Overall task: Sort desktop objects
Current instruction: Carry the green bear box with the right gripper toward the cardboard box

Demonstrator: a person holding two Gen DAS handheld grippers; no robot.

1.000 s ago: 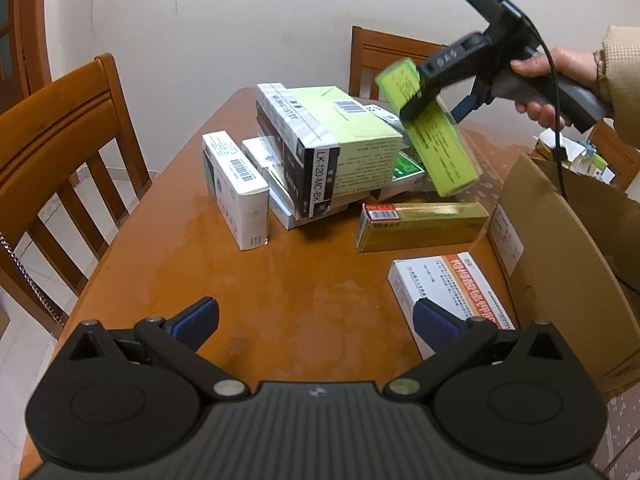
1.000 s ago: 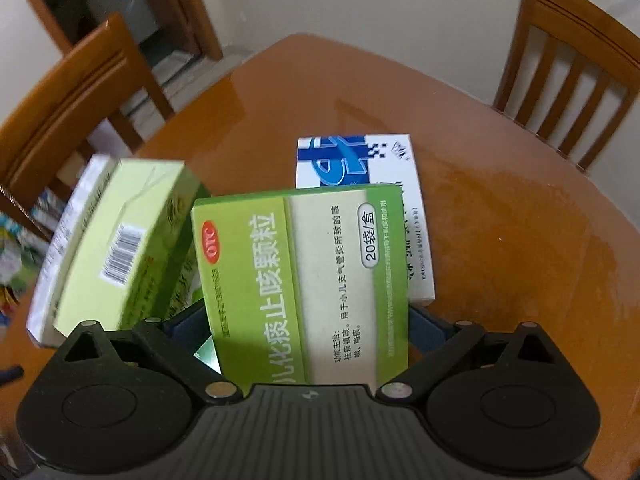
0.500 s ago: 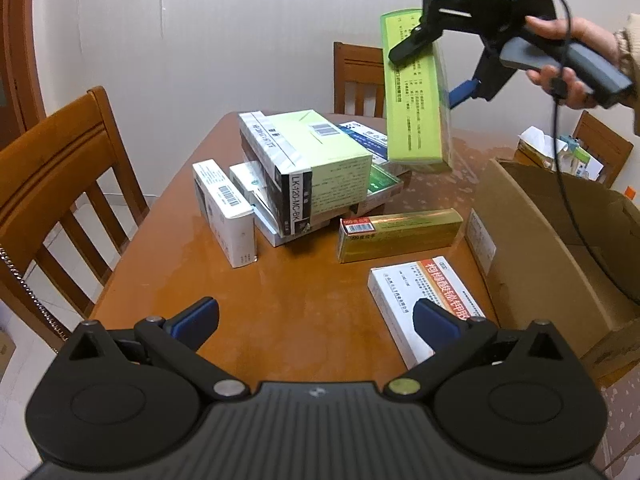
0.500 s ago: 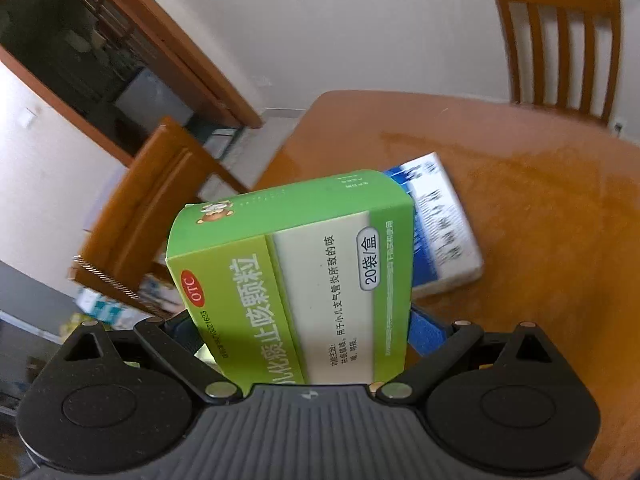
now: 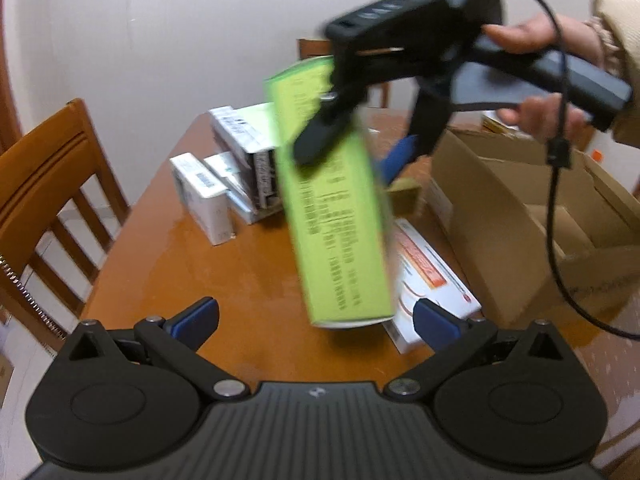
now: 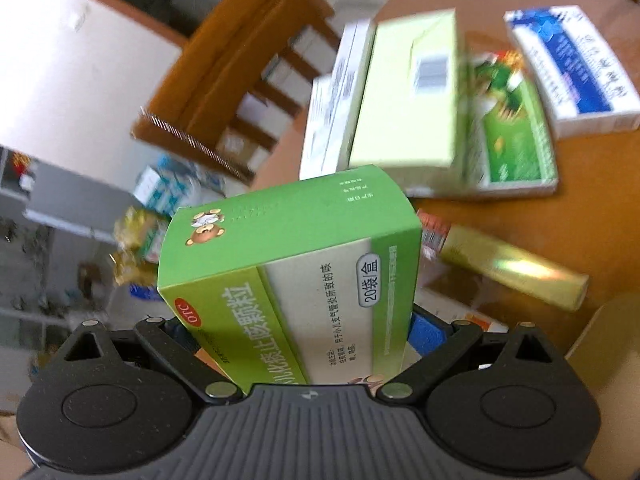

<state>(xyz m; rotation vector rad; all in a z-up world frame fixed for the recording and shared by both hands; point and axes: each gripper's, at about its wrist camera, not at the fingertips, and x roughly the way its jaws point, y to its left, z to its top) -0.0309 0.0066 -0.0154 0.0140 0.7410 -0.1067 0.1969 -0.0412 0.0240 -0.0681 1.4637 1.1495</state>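
Over by the left edge of the tabletop (image 5: 192, 280) a small white box (image 5: 204, 196) stands on end, just beside the leaning stack of medicine boxes (image 5: 248, 160) further in (pale green one on top, blurry from the motion). The left gripper (image 5: 316, 320) hangs low over the near edge with its blue-padded fingers spread wide and nothing between them. Right above the middle of the table the green medicine box (image 5: 336, 216) is up in the air, tilted, its lower end close in front of the left gripper. The right gripper (image 6: 304, 332) has it clamped, jaws closed onto its sides, with a hand (image 5: 536, 76) on the handle. Under it a white and orange box (image 5: 432, 276) lies flat near the right front edge, and a gold box (image 6: 516, 276) lies behind that. At the right edge sits an open cardboard carton (image 5: 496, 232), flaps up.
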